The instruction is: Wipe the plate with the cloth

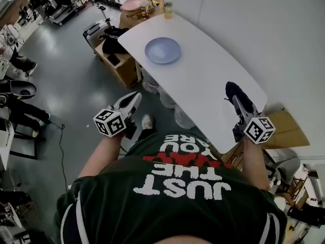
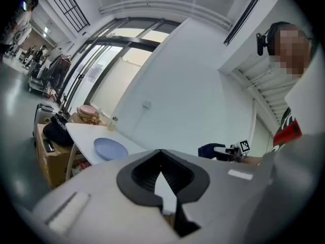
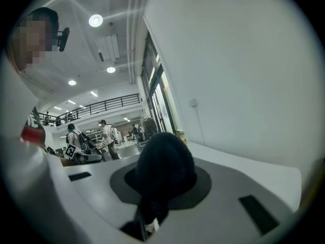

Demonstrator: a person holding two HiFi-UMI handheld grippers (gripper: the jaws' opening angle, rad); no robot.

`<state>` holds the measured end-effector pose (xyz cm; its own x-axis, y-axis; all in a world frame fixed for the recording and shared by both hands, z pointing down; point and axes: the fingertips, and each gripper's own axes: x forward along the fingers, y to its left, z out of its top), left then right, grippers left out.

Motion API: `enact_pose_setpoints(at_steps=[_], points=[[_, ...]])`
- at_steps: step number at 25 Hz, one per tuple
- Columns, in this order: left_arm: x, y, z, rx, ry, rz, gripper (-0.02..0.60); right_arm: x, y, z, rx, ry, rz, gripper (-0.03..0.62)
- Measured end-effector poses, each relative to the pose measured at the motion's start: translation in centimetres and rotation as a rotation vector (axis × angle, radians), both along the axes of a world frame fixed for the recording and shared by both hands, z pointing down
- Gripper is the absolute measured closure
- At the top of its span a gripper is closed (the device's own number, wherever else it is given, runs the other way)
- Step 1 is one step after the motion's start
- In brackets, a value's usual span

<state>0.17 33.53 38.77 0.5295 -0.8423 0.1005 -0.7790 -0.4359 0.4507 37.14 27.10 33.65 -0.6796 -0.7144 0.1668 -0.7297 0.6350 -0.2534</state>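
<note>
A pale blue plate [image 1: 163, 50] lies on the white table [image 1: 203, 85] toward its far end; the left gripper view shows the plate [image 2: 110, 148] low on the left. My right gripper [image 1: 234, 93] hangs over the table's near right edge, shut on a dark navy cloth [image 1: 237, 96] that bulges out of its jaws as a dark mound [image 3: 165, 171]. My left gripper [image 1: 134, 98] is off the table's near left side, above the floor, its jaws shut with nothing between them [image 2: 161, 184]. Both grippers are well short of the plate.
At the table's far end stand a small jar [image 1: 168, 9] and a pink item [image 1: 134, 4]. A cardboard box with a black cap [image 1: 112, 40] and a suitcase [image 1: 94, 32] sit beside the table. Clear containers [image 1: 167, 98] stand under it. People are at the far left.
</note>
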Motion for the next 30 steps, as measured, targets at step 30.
enact_pose_setpoints(at_steps=[30], points=[[-10.6, -42.4, 15.4, -0.425, -0.199, 0.149, 0.497, -13.1, -35.1, 5.0, -0.154, 0.102, 0.101, 0.533]])
